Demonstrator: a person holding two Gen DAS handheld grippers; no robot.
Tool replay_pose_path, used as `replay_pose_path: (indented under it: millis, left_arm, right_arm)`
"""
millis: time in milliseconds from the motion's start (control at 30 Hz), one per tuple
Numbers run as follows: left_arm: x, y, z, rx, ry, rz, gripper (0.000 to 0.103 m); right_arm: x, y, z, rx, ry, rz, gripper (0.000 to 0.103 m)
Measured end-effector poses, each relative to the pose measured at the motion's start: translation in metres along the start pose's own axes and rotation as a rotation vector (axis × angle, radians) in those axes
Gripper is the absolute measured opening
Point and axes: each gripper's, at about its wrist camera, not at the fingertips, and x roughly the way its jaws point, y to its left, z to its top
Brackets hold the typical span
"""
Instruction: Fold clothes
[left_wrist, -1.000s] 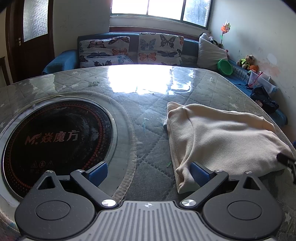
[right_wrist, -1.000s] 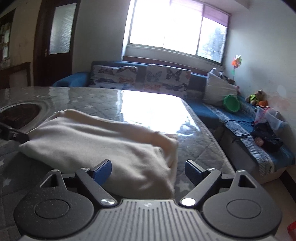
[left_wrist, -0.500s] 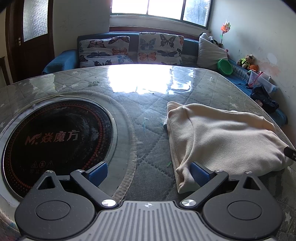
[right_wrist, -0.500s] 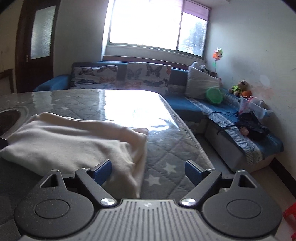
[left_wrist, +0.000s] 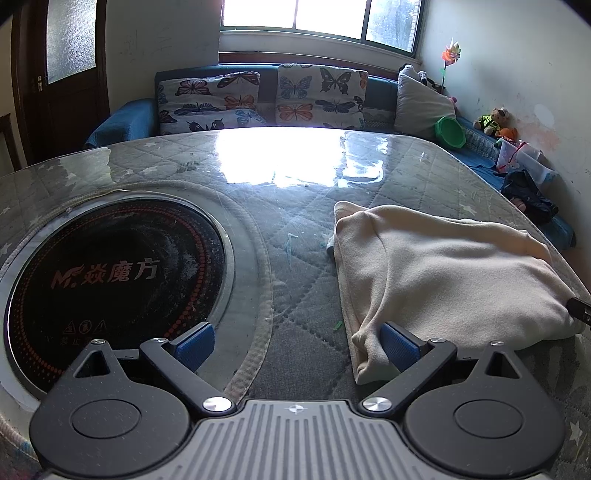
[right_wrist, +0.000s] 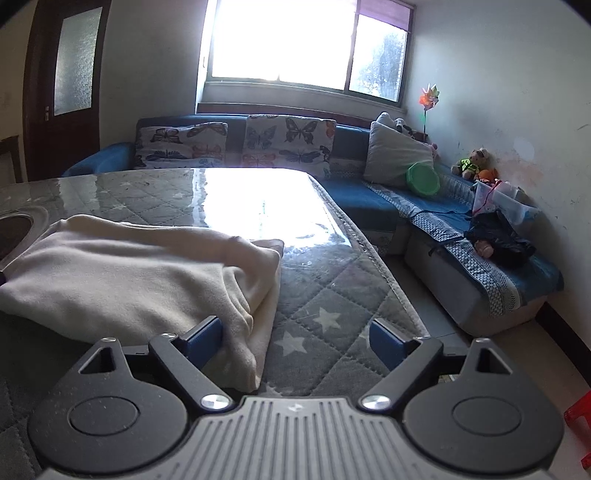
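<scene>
Table: quilted, under clear glass, spreading ahead of both claws; round hob ahead of the left claw's left finger.
Garment: cream, folded into a flat bundle, its near-left corner touching the left claw's right pad.
Left claw: jaws wide apart, holding nothing.
Right claw: spread wide, empty; the bundle's right edge lies just inside its left pad.
Change: a second ago the bundle filled the right claw's gap; now mostly table shows there.
Meaning: probably both claws have let go; this fold looks finished.
</scene>
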Motion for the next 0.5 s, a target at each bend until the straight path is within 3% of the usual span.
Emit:
replay_pose_path:
  millis: [133,267,500]
  left_arm:
    - [-0.002,-0.001,0.0,0.003,-0.002,0.001,0.098]
    - [-0.006,-0.002,0.0,0.005,-0.007,-0.003,0.098]
    - [-0.016,-0.004,-0.004,0.015,-0.018,-0.017,0.099]
  right_arm:
    - [-0.009,0.004,0.003,0.003,-0.017,0.016,0.089]
    - [-0.019,0.01,0.006,-0.001,-0.038,0.029,0.098]
    - [-0.034,0.025,0.006,-0.001,-0.062,0.075,0.103]
